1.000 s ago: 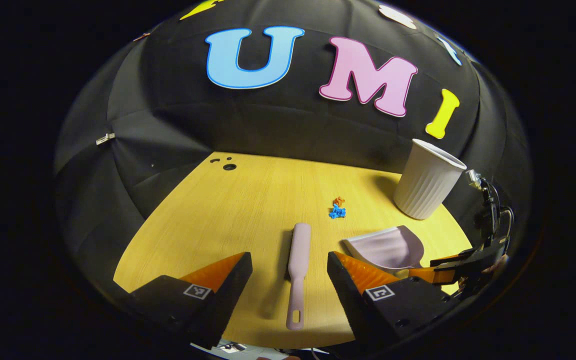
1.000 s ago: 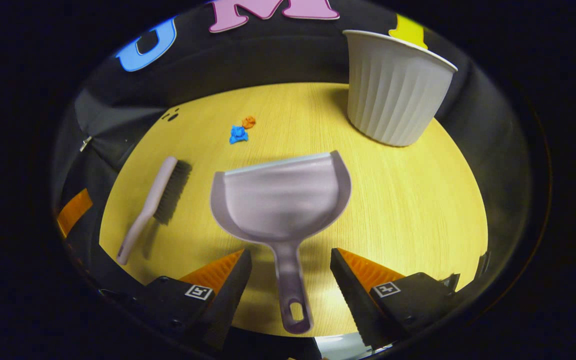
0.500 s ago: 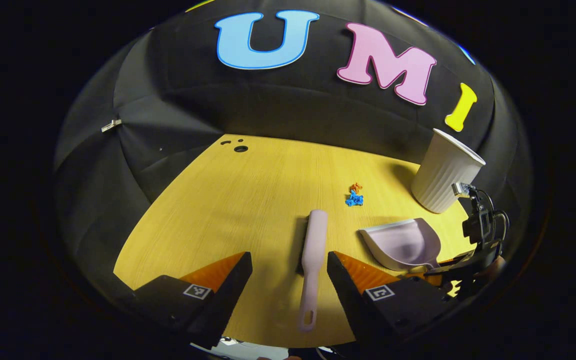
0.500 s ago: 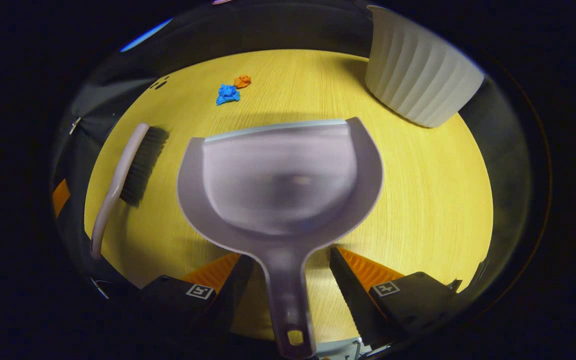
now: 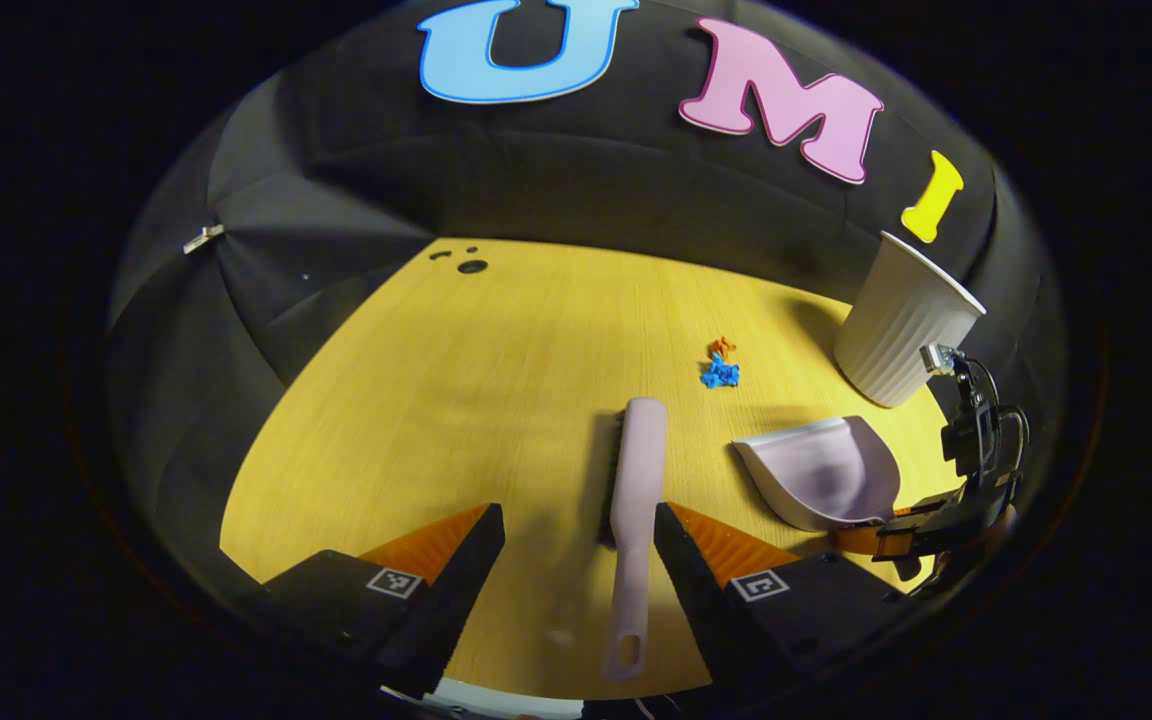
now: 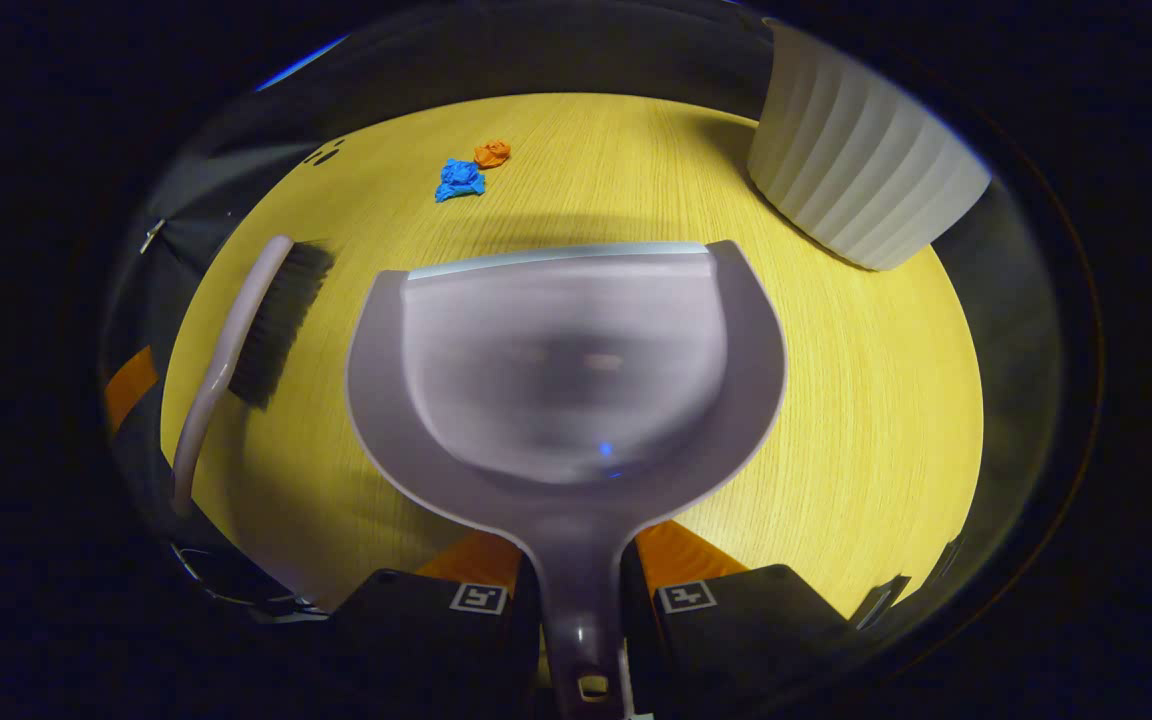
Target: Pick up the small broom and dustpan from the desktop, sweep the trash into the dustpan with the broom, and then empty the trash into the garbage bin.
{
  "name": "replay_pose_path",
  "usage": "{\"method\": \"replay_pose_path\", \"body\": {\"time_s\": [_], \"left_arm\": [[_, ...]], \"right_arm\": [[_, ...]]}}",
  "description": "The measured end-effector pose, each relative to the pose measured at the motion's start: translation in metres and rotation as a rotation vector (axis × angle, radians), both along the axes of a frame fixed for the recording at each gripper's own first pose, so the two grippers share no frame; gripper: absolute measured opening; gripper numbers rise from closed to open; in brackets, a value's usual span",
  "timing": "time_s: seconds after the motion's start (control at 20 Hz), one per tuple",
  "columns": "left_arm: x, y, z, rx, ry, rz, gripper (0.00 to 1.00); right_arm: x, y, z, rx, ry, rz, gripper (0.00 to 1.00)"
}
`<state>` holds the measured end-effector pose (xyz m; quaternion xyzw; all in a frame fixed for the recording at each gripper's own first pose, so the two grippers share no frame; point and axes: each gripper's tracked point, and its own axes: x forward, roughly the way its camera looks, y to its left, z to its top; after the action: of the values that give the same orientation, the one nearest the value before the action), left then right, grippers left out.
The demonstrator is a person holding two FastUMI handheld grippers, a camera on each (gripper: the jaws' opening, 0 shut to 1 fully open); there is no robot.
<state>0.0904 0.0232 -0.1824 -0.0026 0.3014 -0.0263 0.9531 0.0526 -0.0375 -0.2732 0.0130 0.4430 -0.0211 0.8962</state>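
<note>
Right gripper view: right gripper (image 6: 581, 610) has now clamped the dustpan (image 6: 566, 370) handle; left gripper (image 5: 576, 560), jaws spread, straddles the ungrasped broom (image 5: 636, 480).

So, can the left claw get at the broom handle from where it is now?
Probably yes. The left claw is open and the broom handle already lies between its fingers, close to the right one. Nothing lies on or across it; the dustpan sits apart to the right.
</note>
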Motion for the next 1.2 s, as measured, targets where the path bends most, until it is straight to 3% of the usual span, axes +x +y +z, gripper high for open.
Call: {"method": "replay_pose_path", "body": {"time_s": [0.15, 0.2, 0.25, 0.3, 0.35, 0.45, 0.55, 0.6, 0.65, 0.75, 0.8, 0.9, 1.2], "left_arm": [[0.008, -0.010, -0.021, 0.001, 0.081, -0.057, 0.94], [0.011, -0.015, -0.030, 0.008, 0.119, -0.076, 0.94], [0.010, -0.019, -0.038, 0.011, 0.154, -0.092, 0.92], [0.012, -0.024, -0.046, 0.016, 0.193, -0.108, 0.91], [0.013, -0.026, -0.055, 0.027, 0.221, -0.116, 0.90], [0.016, -0.029, -0.073, 0.064, 0.277, -0.129, 0.89], [0.017, -0.027, -0.086, 0.113, 0.315, -0.138, 0.87], [0.019, -0.027, -0.089, 0.135, 0.323, -0.143, 0.86], [0.019, -0.029, -0.095, 0.152, 0.331, -0.149, 0.84], [0.019, -0.028, -0.102, 0.193, 0.366, -0.162, 0.80], [0.021, -0.022, -0.100, 0.239, 0.353, -0.161, 0.78], [0.023, -0.025, -0.099, 0.252, 0.352, -0.171, 0.50], [0.033, -0.023, -0.099, 0.177, 0.310, -0.108, 0.29]], "right_arm": [[-0.001, 0.000, 0.001, 0.004, 0.004, -0.002, 0.42], [0.000, 0.001, 0.000, 0.003, 0.007, 0.002, 0.38], [0.000, 0.000, 0.000, 0.002, 0.008, 0.003, 0.42], [-0.001, 0.000, 0.000, 0.003, 0.007, 0.000, 0.37], [-0.001, 0.000, 0.000, 0.002, 0.006, 0.000, 0.42], [-0.001, 0.000, 0.000, 0.001, 0.006, 0.002, 0.37], [-0.001, 0.000, 0.000, 0.001, 0.007, 0.002, 0.37], [-0.001, 0.000, 0.000, 0.002, 0.008, 0.003, 0.42], [0.000, 0.000, 0.000, 0.002, 0.008, 0.003, 0.37], [-0.001, 0.000, 0.000, 0.004, 0.008, 0.002, 0.37], [-0.001, 0.000, 0.000, 0.003, 0.008, 0.004, 0.42], [0.000, 0.001, 0.000, 0.001, 0.010, 0.012, 0.37], [-0.001, 0.001, 0.001, -0.003, -0.006, 0.016, 0.37]]}}
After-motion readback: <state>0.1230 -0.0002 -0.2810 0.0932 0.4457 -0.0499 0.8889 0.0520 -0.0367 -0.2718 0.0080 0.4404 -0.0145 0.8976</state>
